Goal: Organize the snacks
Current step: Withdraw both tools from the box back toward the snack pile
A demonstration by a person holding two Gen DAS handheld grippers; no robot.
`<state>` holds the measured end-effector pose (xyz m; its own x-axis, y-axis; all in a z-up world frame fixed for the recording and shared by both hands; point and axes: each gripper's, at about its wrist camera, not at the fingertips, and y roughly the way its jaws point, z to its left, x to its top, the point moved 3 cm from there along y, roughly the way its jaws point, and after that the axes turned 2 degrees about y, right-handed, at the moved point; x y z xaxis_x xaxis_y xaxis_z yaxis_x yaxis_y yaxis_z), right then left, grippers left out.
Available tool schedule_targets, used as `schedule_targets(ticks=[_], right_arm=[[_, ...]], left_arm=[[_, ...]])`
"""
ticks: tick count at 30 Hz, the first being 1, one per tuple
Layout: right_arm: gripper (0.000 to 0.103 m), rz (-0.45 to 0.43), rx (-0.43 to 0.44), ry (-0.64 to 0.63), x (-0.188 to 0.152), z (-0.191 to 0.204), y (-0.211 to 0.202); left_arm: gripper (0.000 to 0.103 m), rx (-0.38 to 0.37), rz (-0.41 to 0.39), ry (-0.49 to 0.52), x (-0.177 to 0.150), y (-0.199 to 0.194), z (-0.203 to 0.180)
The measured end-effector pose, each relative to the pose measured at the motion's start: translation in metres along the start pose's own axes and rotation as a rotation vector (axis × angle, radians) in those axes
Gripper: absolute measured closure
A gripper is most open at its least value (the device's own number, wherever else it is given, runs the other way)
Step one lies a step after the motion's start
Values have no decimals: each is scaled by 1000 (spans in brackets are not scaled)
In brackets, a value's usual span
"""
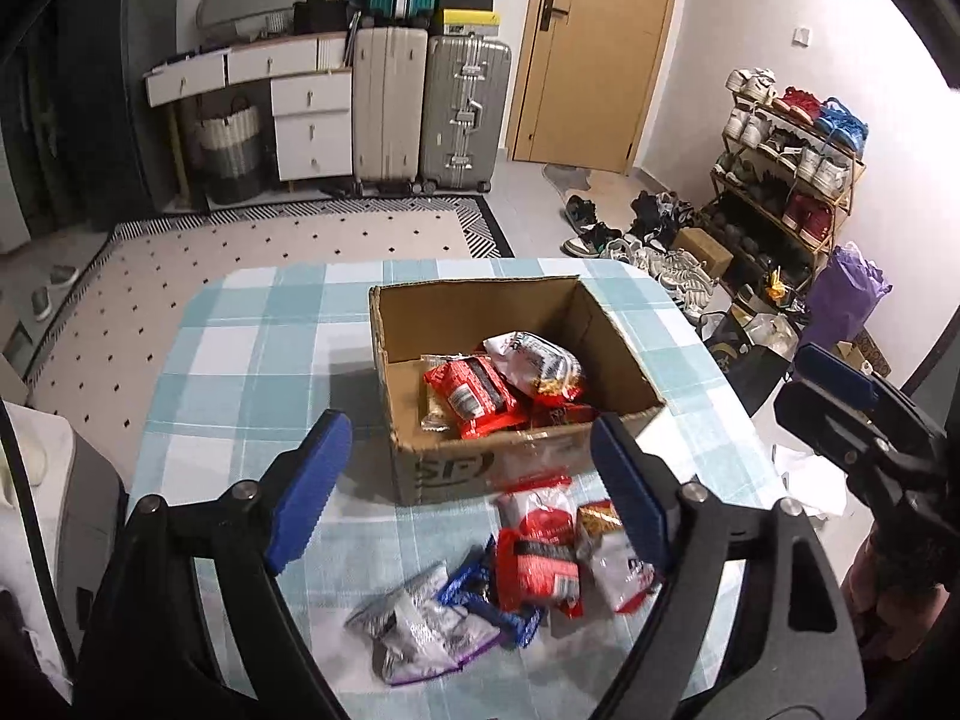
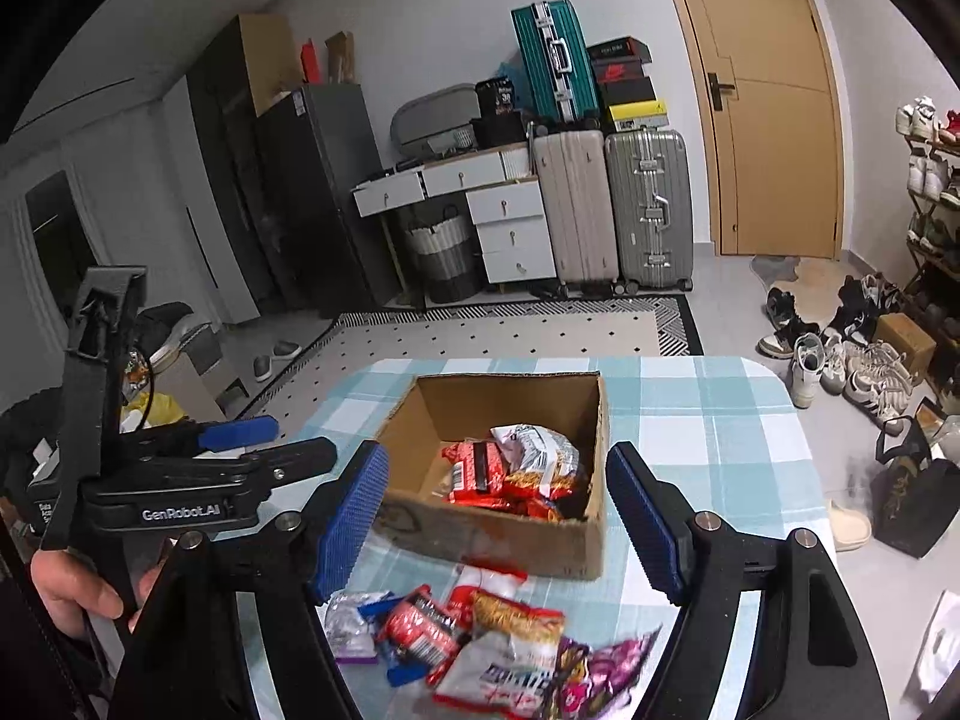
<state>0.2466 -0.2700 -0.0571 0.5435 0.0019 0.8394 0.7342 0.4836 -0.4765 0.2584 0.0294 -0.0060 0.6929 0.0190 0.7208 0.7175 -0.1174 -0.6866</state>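
An open cardboard box stands on the blue-checked table. Several snack packets, red and white, lie inside it. A loose pile of packets lies on the cloth in front of the box, nearer to me. My left gripper hangs open above that pile with nothing between its blue pads. My right gripper is open and empty too, also above the pile. Each shows in the other's view: the right gripper, and the left gripper held by a hand.
Beyond the table lie a dotted rug, white drawers, upright suitcases and a wooden door. A shoe rack and loose shoes fill the floor to the right. A dark bag stands by the table's right edge.
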Motion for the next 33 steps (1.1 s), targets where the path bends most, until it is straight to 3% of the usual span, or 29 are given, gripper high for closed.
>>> schedule_targets(ticks=[10,13,18,24,26,28,33], right_arm=[[16,-79,14,10,-27,14,-67],[6,-96,45,39,-36,17,-85],[5,-125,56,59,-54,23,-111],[3,-132,43,94,-77,22,-130],[3,-127,38,113,-85,20,-131],[3,-110,31,133,-94,17,-129],[3,-77,7,176,-115,3,-122]], left_arm=[[18,23,-63,27,-29,-57,-21],[18,18,-70,19,-37,-65,-26],[14,6,-72,13,-58,-81,-32],[13,4,-103,25,-90,-101,-41],[3,12,-118,23,-98,-106,-42],[1,20,-141,23,-108,-110,-43],[1,20,-105,27,-128,-99,-46]])
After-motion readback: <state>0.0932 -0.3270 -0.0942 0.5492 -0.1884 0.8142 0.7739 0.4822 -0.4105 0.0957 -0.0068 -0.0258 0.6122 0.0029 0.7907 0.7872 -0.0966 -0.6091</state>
